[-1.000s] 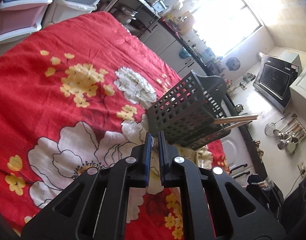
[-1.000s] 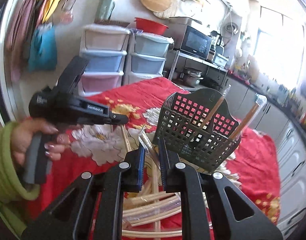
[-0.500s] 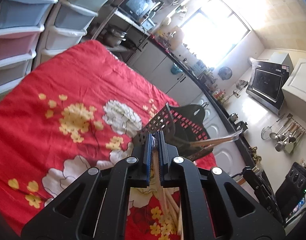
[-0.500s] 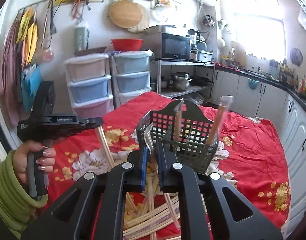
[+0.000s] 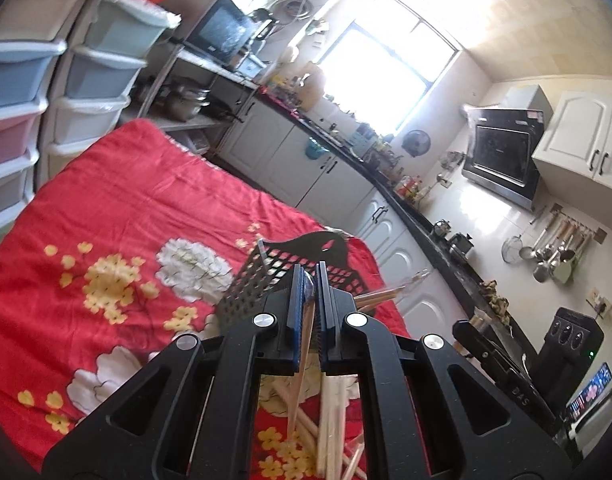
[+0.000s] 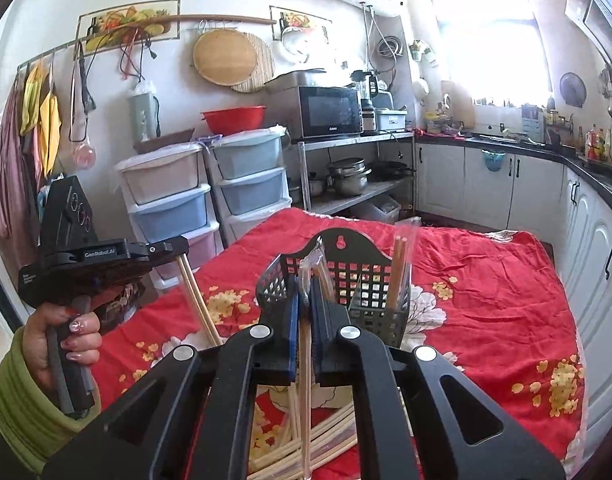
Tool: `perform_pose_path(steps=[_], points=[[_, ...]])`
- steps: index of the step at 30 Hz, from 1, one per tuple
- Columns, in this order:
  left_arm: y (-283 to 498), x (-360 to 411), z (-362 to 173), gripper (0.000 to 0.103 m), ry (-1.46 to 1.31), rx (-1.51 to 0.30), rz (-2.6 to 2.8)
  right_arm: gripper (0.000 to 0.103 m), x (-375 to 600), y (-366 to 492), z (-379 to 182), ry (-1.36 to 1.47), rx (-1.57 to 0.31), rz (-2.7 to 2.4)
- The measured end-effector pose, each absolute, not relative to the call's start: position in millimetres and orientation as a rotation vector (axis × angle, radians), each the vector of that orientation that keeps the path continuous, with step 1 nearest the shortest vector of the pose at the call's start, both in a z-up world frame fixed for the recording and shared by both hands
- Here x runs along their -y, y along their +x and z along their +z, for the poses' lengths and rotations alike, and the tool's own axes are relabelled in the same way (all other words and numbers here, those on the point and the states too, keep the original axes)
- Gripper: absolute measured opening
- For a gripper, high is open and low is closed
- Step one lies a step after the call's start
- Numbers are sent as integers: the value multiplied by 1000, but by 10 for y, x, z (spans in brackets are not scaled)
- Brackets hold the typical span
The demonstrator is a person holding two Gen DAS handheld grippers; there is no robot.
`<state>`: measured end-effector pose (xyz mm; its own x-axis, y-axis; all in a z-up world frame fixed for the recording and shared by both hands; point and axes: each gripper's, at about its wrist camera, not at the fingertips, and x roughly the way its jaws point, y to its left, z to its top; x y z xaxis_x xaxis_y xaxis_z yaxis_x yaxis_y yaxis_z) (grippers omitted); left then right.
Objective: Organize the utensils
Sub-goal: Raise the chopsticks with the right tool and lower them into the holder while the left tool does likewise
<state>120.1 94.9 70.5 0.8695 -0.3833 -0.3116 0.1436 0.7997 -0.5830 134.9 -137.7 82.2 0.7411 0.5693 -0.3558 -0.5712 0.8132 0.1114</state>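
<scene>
A dark perforated utensil basket (image 6: 357, 284) stands on the red flowered cloth (image 6: 485, 292); it also shows in the left wrist view (image 5: 262, 280). Wrapped chopsticks (image 6: 399, 272) stand in it. My left gripper (image 5: 307, 280) is shut on a pair of wooden chopsticks (image 5: 298, 384), held above the cloth; it shows in the right wrist view (image 6: 174, 246) with the chopsticks (image 6: 198, 304) hanging down. My right gripper (image 6: 304, 300) is shut on a wrapped pair of chopsticks (image 6: 304, 392), just in front of the basket. Several loose chopsticks (image 6: 306, 444) lie on the cloth below.
Plastic drawer units (image 6: 202, 204) stand at the table's far left edge. A metal shelf with pots and a microwave (image 6: 329, 112) stands behind. White cabinets and a counter (image 6: 505, 184) run along the right side.
Both grippers have risen with their chopsticks. The left gripper has lifted its pair clear of the pile; the basket now sits lower in both views.
</scene>
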Motion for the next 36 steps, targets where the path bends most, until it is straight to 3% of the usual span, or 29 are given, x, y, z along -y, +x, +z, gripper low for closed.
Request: perform_pose_path(steps=[36], points=[[1325, -684, 2072, 3, -369, -165, -326, 5, 1466, 1581, 2007, 73, -75, 593]])
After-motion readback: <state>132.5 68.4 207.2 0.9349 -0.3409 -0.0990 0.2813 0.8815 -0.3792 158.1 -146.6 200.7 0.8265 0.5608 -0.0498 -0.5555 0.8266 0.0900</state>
